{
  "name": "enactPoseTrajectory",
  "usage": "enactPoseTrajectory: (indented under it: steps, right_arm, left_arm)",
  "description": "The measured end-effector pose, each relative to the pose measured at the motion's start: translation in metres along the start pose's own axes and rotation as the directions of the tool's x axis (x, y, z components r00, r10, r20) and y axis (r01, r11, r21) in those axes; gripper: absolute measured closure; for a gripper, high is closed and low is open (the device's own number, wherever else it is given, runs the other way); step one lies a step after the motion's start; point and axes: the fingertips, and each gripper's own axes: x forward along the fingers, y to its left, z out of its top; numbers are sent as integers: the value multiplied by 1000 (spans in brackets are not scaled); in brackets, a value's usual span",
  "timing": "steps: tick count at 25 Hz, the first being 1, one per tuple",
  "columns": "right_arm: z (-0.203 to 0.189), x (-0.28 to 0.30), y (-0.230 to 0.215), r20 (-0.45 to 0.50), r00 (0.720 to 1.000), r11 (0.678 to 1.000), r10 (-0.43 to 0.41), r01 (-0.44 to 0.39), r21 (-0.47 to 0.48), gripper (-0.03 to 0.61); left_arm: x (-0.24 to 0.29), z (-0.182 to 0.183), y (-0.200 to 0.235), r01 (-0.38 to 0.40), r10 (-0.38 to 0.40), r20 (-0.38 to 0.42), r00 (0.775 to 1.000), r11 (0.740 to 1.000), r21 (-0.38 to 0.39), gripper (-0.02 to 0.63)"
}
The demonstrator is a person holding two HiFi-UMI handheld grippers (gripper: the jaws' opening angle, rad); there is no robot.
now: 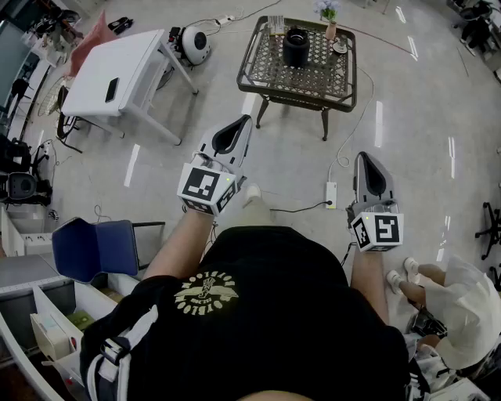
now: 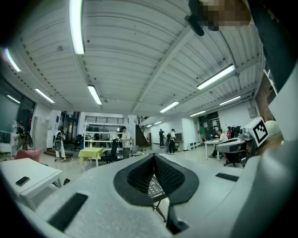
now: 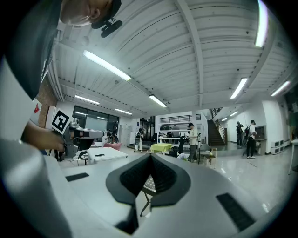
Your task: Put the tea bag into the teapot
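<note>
A dark round teapot (image 1: 296, 45) stands on a low lattice-topped metal table (image 1: 266, 74) across the floor, far ahead of both grippers. I cannot make out a tea bag; a small item on a saucer (image 1: 340, 47) lies at the table's right edge. My left gripper (image 1: 237, 125) is held at waist height, pointing level toward the table, jaws shut and empty. My right gripper (image 1: 362, 159) is beside it, also shut with nothing held. In the left gripper view the pads (image 2: 154, 156) meet at the tip, as they do in the right gripper view (image 3: 150, 156).
A glass (image 1: 275, 25) and a flower vase (image 1: 329, 19) share the low table. A white table (image 1: 117, 74) stands at left, a power strip (image 1: 331, 193) with a cable lies on the floor ahead, a blue chair (image 1: 94, 247) is at lower left, and a seated person (image 1: 450, 305) at lower right.
</note>
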Motion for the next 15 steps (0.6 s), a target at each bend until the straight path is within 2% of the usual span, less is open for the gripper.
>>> enactPoseTrajectory:
  steps: [6,8,11,15]
  right_arm:
    - [-12,-6,3,13,1000,999,23,-23,28,574]
    - [-12,-8,0,27,1000,999,1,-3,42,574]
    - [-13,-7,-1,31,999,1000,-23,22,12,574]
    - [-24,-9,-11,7,998,998,-56,56,42,574]
  left_arm:
    - [-9,-9,-10,-3,3,-21,1000,1000,6,618]
    - [-11,-10,-10,-1,1,-21,1000,1000,10,618]
    - [-13,-14,-6,1,-1,-20,1000,1000,4,618]
    - [-1,-22,-4,14,-14,-28,1000,1000,-18,618]
